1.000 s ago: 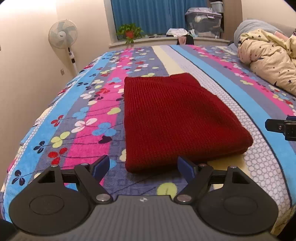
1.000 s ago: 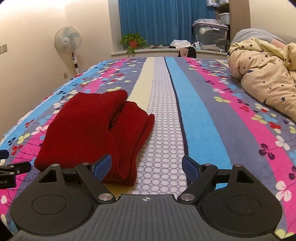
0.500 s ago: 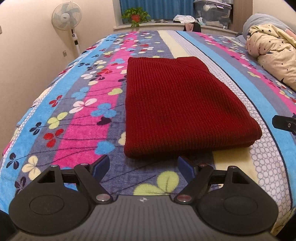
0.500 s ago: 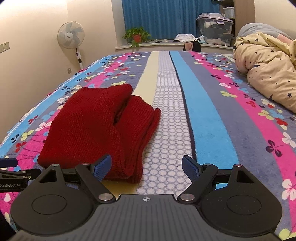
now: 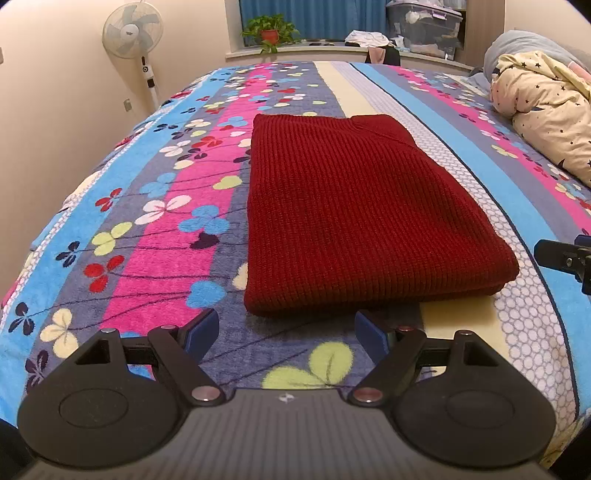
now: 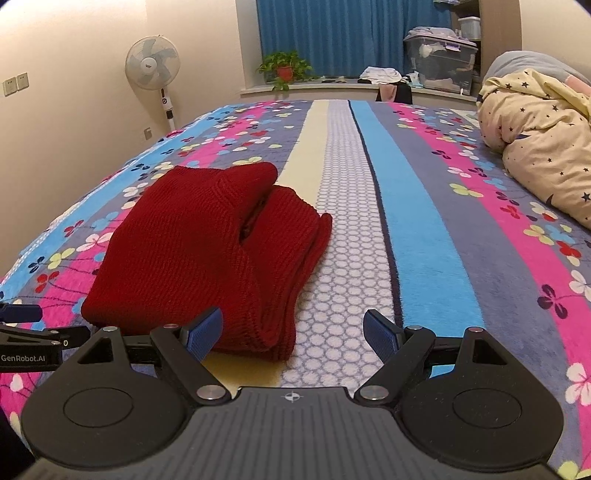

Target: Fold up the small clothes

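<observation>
Left gripper: jaws spread wide, nothing between them, blue pads over the blanket. Right gripper: jaws also spread wide, empty, hovering over the blanket's white-dotted stripe.

One red knit sweater, folded into a rough rectangle, lies flat on the blanket. In the left wrist view it sits straight ahead of the left gripper, its near edge just beyond the fingertips, not touching. In the right wrist view the sweater lies ahead and to the left; the left pad overlaps its near corner in the picture, contact cannot be told. Folded layers show stacked along its right edge.

Each gripper shows at the edge of the other's view: right one at the far right of the left view, left one at the far left of the right view.

Beyond: one star-print quilt bunched at the right, one standing fan by the left wall, one potted plant on the window ledge, one clear storage box, blue curtain behind.
</observation>
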Motion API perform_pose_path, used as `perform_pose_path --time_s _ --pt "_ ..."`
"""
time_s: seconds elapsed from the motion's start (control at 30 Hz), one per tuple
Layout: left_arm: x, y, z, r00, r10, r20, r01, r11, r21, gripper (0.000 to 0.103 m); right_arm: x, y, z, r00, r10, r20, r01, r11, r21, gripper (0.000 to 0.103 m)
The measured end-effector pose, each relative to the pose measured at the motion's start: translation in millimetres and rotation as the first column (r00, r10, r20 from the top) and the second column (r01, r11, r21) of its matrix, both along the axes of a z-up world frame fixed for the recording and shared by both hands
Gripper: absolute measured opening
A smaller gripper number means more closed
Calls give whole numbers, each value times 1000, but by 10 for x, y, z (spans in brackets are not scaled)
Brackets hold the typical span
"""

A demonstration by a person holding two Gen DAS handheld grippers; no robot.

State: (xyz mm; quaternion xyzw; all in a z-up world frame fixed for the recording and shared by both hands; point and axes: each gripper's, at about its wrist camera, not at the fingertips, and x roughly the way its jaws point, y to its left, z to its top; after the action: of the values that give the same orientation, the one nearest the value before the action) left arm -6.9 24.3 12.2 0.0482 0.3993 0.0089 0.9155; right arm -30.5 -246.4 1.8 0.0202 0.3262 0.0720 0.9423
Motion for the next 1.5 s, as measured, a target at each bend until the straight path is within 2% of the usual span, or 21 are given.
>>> perform_pose_path --time_s 1.5 --pt "-3 37 56 1000 16 26 -15 1000 -20 85 -44 121 6 998 52 29 -50 997 -56 84"
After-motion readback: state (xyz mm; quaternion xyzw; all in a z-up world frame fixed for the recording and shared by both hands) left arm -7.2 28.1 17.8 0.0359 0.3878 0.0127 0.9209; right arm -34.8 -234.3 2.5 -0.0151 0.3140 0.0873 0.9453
